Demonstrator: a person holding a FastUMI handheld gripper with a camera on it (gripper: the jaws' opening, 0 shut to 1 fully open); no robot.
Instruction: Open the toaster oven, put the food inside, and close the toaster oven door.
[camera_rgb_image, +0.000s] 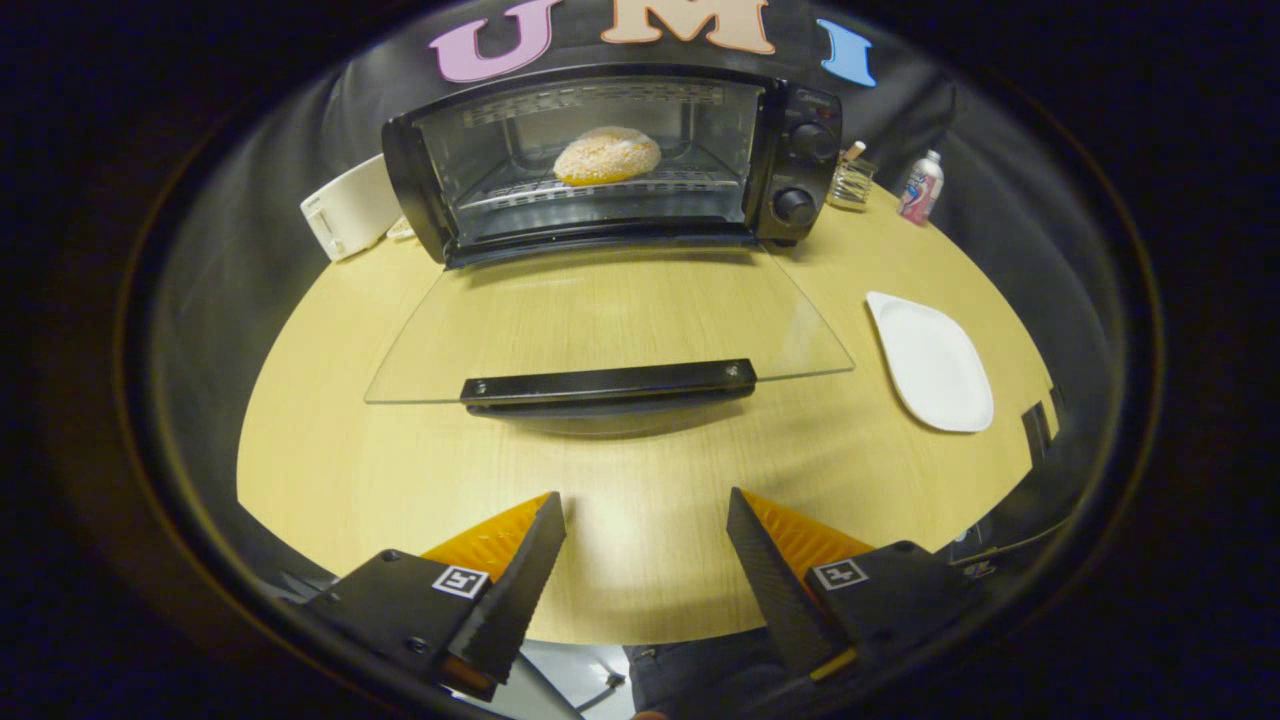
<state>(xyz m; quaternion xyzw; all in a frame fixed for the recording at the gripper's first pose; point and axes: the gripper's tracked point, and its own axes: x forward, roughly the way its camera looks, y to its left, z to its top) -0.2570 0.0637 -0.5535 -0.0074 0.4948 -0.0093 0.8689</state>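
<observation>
Glass oven door (610, 325) lies open ahead of spread, empty jaws.

Handheld gripper (646, 520), seen from its own camera.
Two wedge-shaped ribbed fingers (520, 575), on blocky screw-fastened mounts with square tags.

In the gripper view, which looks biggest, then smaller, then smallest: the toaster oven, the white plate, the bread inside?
1. Toaster oven
2. White plate, nearer the camera
3. Bread

The gripper is open, holding nothing.
</observation>
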